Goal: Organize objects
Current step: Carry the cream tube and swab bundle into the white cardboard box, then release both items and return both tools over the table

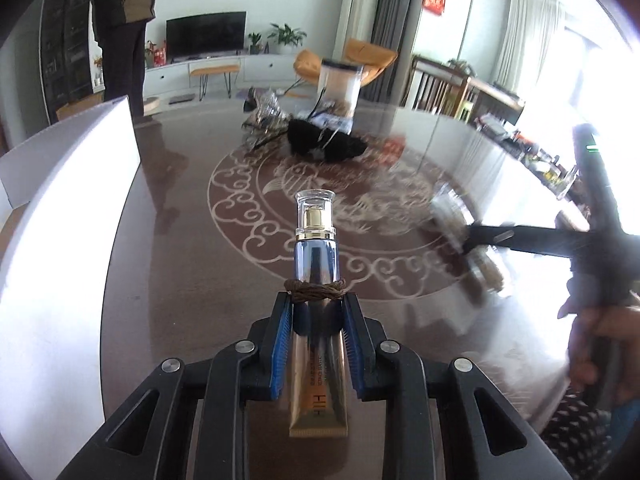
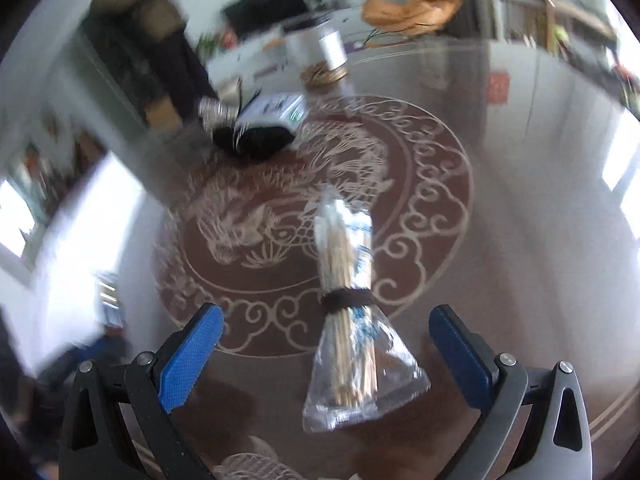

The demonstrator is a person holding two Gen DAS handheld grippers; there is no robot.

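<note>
My left gripper (image 1: 316, 312) is shut on a cosmetic tube (image 1: 316, 264) with a blue-silver body, gold pump and clear cap; a brown hair tie is wound around the tube just past the fingertips. The tube is held above the round brown table (image 1: 180, 208). In the right wrist view my right gripper (image 2: 326, 322) stands open above a clear bag of wooden sticks (image 2: 346, 312), bound with a dark band and lying on the table between the blue pads (image 2: 192, 356) without touching them. In the left wrist view the right gripper's black frame (image 1: 532, 240) shows blurred at the right, with a hand on it.
A white box (image 1: 60, 240) stands at the table's left edge. At the far side lie a black fuzzy item (image 1: 324, 142), a clear canister (image 1: 340, 84), a white packet (image 2: 276, 110) and crinkled foil. A person (image 1: 124, 20) stands beyond the table. Clutter lines the right rim.
</note>
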